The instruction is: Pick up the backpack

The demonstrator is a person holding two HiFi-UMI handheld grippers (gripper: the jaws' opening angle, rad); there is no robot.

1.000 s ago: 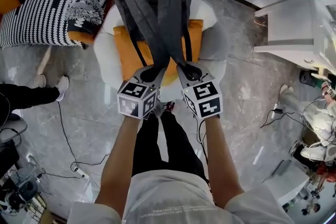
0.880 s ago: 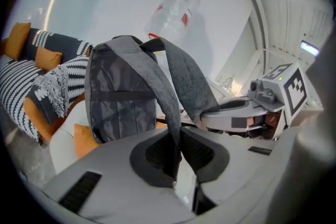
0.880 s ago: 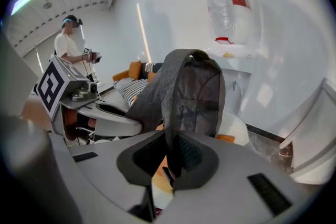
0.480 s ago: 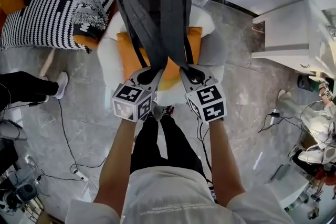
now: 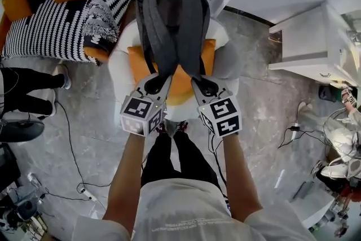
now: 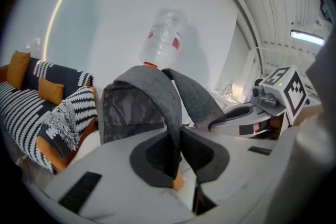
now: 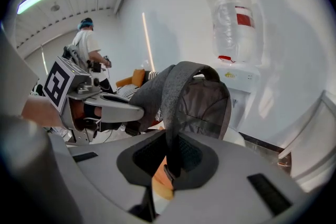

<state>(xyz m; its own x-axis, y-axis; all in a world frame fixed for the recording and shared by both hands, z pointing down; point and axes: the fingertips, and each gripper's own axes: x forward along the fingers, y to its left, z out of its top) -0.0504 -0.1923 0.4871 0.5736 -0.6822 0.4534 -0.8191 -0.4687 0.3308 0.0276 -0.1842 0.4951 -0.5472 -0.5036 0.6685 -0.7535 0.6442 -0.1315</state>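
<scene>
Both of your tongs are clenched, each on one of the bag's shoulder straps. The left tongs (image 5: pixel 155 83) pinch a grey shoulder strap (image 6: pixel 170 136) right between the dark pads. The left gripper view shows the band running up from the jaws and arching over to the bag's top. The right tongs (image 5: pixel 204 84) do the same on the other strap (image 7: pixel 171 128), which is nipped edge-on in the pads with its black end showing just below.

The grey backpack (image 5: pixel 172 22) stands upright straight ahead of you, above the white chair (image 5: pixel 115 65) and its orange cushion (image 5: pixel 181 80). Its strap side is turned toward you. Both straps slope down from its top to your two tongs, which sit side by side, close but apart, over the chair's near edge. Whether the bag's bottom rests on the cushion or hangs clear of it, no view shows.

The black-and-white striped sofa (image 5: pixel 51 22) with orange pillows lies to your left. A water dispenser's upturned bottle (image 6: pixel 164 36) stands against the wall behind the backpack. A white cabinet (image 5: pixel 307 36) is on your right, and cables (image 5: pixel 73 149) trail over the grey floor.
</scene>
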